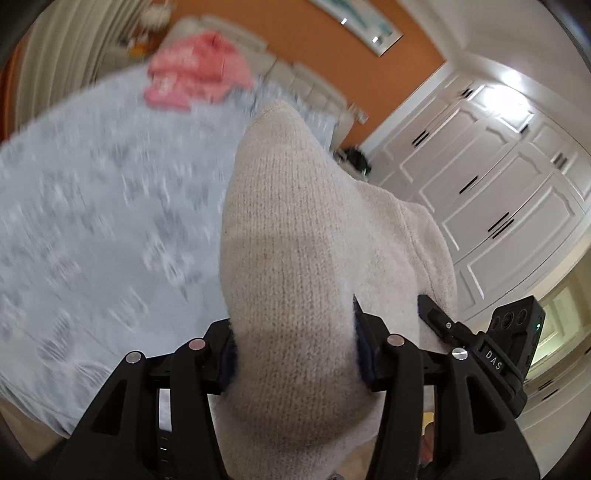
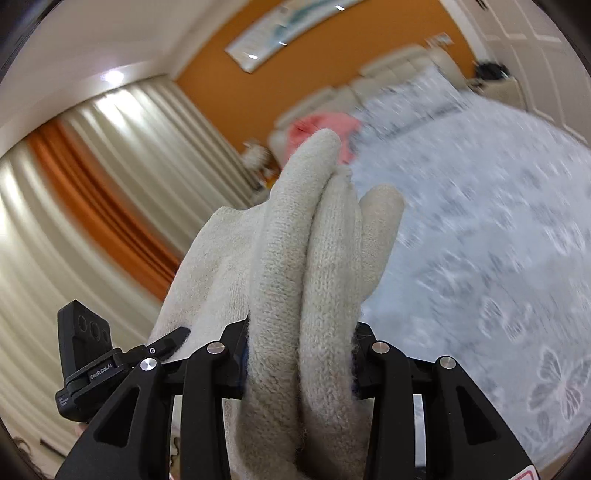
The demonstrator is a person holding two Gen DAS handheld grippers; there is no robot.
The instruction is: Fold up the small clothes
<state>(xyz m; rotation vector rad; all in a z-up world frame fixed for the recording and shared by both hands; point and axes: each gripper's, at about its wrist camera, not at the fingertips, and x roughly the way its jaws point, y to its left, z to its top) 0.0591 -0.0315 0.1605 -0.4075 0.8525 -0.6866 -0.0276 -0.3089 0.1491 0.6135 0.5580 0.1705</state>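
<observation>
Cream knitted garment (image 1: 295, 236) fills the frame centre, with its long axis running from the bottom up toward the upper middle. The left gripper (image 1: 295, 354) and the right gripper (image 2: 299, 354) are both clamped on it, above the blurred grey bedspread (image 1: 92, 221).

Setting: a home bedroom. I work over a bed (image 1: 92, 221) spread with a pale blue-grey butterfly-print cover and backed by a cream padded headboard (image 2: 388, 77). Orange wall (image 1: 295, 40) behind it carries a framed picture (image 1: 358, 22). White panelled wardrobe doors (image 1: 498, 192) with dark handles run along one side; cream and orange curtains (image 2: 92, 184) hang on the other. Pink clothing (image 1: 195, 70) lies near the headboard.
</observation>
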